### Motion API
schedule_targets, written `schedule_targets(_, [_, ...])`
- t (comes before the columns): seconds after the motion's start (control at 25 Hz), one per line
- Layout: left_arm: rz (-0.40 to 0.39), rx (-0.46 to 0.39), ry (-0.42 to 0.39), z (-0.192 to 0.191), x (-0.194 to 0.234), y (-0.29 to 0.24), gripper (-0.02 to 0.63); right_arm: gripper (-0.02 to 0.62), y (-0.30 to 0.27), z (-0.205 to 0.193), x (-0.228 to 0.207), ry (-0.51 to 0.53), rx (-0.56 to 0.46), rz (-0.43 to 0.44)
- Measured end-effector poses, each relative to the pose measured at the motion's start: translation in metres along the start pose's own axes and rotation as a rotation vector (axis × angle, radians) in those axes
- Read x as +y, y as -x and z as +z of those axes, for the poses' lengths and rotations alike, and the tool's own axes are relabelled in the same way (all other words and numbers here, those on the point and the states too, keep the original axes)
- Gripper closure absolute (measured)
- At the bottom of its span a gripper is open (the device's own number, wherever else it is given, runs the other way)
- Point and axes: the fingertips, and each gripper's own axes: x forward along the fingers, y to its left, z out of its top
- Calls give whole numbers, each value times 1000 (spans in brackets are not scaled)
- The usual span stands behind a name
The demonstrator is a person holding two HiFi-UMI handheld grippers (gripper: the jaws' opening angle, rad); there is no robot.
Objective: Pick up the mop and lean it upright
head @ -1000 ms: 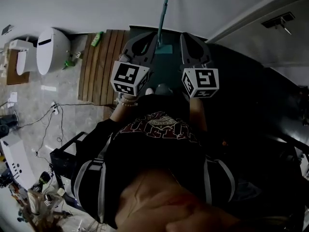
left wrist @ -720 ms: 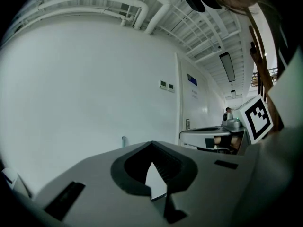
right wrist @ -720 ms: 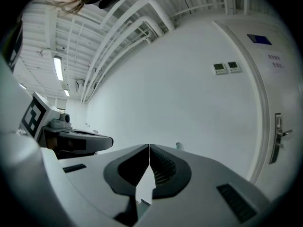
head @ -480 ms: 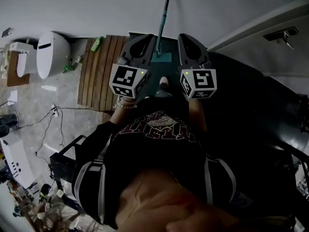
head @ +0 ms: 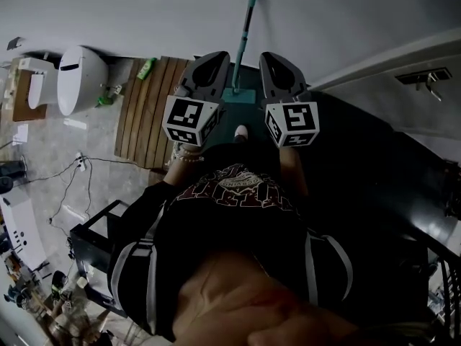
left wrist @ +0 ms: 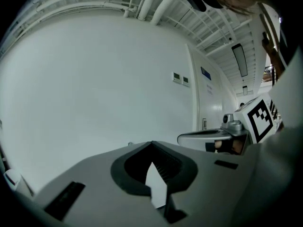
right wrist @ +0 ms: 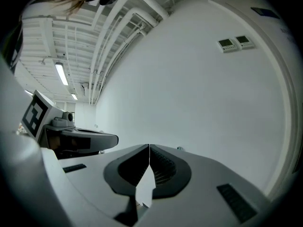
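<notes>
Since a second ago the whole teal handle of the mop (head: 245,38) has come into the frame; its top was cut off before. Both grippers now sit a little higher in the picture.

Nearest, at the bottom of the head view, is the person's dark shirt (head: 238,207). Above it, at centre, the left gripper (head: 215,58) and right gripper (head: 274,56) point toward the wall (head: 144,13), one on each side of the mop head (head: 239,96). Each has its jaws pressed together with nothing between them.

The mop stands at upper centre, its head on the dark floor and its handle leaning up against the wall, apart from both grippers. The job looks done to me, with only drawing the hands away left.

Only the head view shows the mop, the wooden mat (head: 151,107) and the toilet (head: 78,78) at upper left. Only the gripper views show the closed jaw tips, the wall panels (right wrist: 235,42) and the ceiling pipes (right wrist: 113,27).
</notes>
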Motion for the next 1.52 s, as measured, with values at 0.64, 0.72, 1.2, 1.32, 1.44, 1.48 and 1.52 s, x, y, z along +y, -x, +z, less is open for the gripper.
schedule_targets(0.64, [30, -13, 27, 3, 28, -51, 560, 577, -48, -2, -37, 8, 33, 23])
schedule_targets(0.72, [14, -12, 28, 4, 37, -57, 560, 577, -56, -1, -38, 7, 35, 3])
schedule_targets(1.2, [-124, 10, -4, 9, 81, -109, 560, 577, -112, 5, -59, -2, 39, -134])
schedule_targets(1.32, [-156, 11, -2, 10, 91, -120, 560, 577, -125, 4, -64, -1, 46, -170])
schedule_targets(1.44, [-185, 8, -15, 14, 103, -126, 560, 577, -140, 0, -68, -12, 59, -199])
schedule_targets(1.48, [-193, 9, -17, 14, 107, -128, 560, 577, -145, -2, -70, -15, 65, -210])
schedule_targets(1.52, [-200, 12, -22, 14, 110, -130, 560, 577, -150, -4, -72, -18, 69, -221])
